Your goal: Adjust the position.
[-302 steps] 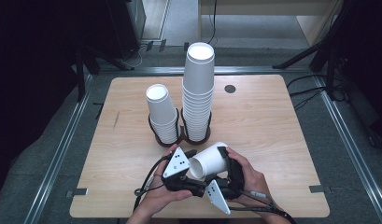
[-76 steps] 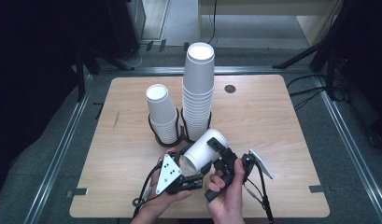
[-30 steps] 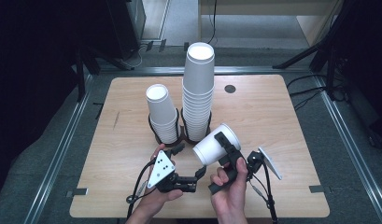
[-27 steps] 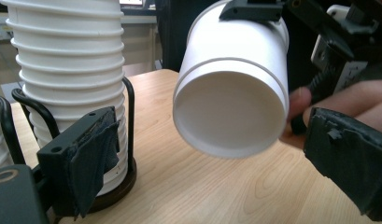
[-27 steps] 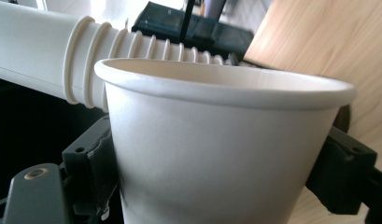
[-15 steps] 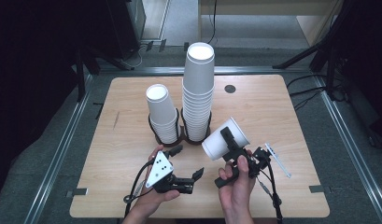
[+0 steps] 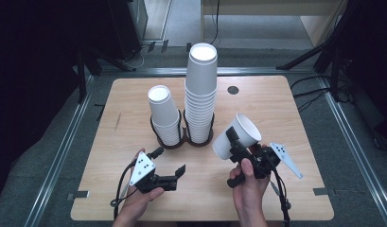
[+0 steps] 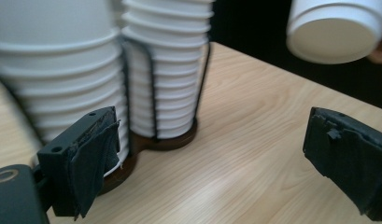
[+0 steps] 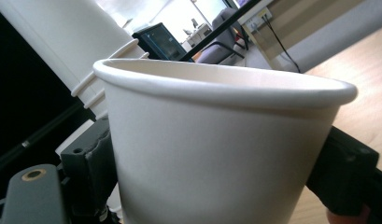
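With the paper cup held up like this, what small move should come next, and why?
Probably carry the single paper cup toward the short stack and turn it upright. The right gripper clamps its wall, tilted, clear of the table. The left gripper stands open with nothing between its jaws, beside the holder.

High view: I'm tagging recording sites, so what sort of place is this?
Probably a lab or recording studio: a small wooden table inside a metal floor frame, dark stand legs around it, and paper cup stacks as props.
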### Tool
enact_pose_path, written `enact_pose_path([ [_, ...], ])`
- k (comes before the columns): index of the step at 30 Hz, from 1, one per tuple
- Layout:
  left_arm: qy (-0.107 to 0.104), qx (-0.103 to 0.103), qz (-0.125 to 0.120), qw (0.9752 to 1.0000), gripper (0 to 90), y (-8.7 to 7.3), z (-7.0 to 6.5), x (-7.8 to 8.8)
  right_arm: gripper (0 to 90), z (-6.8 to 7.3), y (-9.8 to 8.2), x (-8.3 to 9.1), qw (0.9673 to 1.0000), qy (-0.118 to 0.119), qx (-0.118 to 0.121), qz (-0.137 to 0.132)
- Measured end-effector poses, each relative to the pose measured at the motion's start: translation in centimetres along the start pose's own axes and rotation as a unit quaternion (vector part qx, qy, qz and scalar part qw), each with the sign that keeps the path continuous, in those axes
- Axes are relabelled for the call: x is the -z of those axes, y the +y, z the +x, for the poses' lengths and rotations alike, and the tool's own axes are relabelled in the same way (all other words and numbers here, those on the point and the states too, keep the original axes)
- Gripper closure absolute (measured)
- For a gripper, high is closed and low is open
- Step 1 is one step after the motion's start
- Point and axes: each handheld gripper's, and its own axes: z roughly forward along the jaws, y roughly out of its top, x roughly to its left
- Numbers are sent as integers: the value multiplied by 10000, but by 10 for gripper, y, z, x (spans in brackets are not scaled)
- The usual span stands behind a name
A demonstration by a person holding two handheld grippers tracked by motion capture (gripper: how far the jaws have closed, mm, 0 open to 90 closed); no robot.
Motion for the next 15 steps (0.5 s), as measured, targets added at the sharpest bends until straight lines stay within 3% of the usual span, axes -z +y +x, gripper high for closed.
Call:
enact_pose_path([
  [4,371,114,78,9992,40,-10,18,13,153,0,3,-1,9994,31,322,-129],
  [7,669,224,147,9974,40,-18,31,20,155,-1,6,-3,9972,-51,696,-277],
  [11,989,385,223,9941,39,-27,48,29,156,-4,9,-7,9922,-186,1122,-513],
  [15,1261,492,252,9905,39,-32,62,34,156,-7,12,-12,9841,-290,1658,-571],
])
